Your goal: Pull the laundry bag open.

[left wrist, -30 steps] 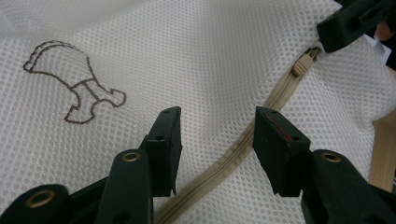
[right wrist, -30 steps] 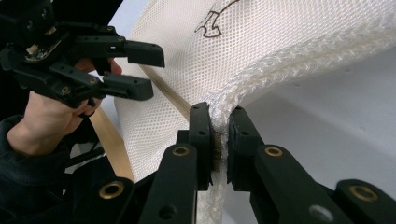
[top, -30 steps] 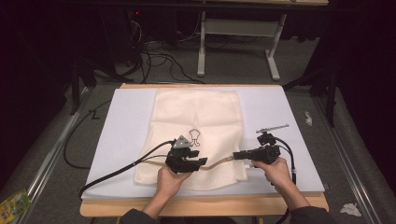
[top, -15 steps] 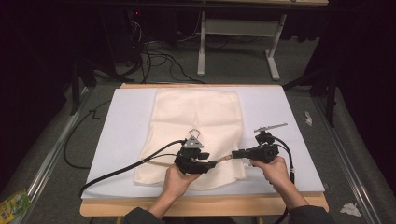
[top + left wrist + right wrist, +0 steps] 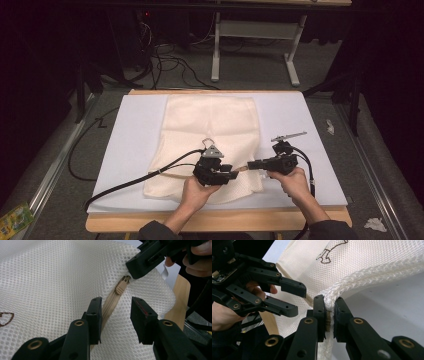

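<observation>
Mesh laundry bag (image 5: 210, 135) lies flat on the white mat (image 5: 130, 145), lower centre of the high view. Nearest, the left gripper (image 5: 116, 315) has just been closing, jaws half-open astride the zipper (image 5: 110, 305) — not pinching yet. Further up-frame sits the slider (image 5: 121, 285). The right gripper (image 5: 329, 315) is clamped on the bag's corner seam. Next move, I'd guess: grab the slider and pull.

A wooden table (image 5: 220, 221) holds a big white sheet (image 5: 135, 140), and a cream mesh bag (image 5: 210, 125) lies flat on it, maybe a laundry bag
</observation>
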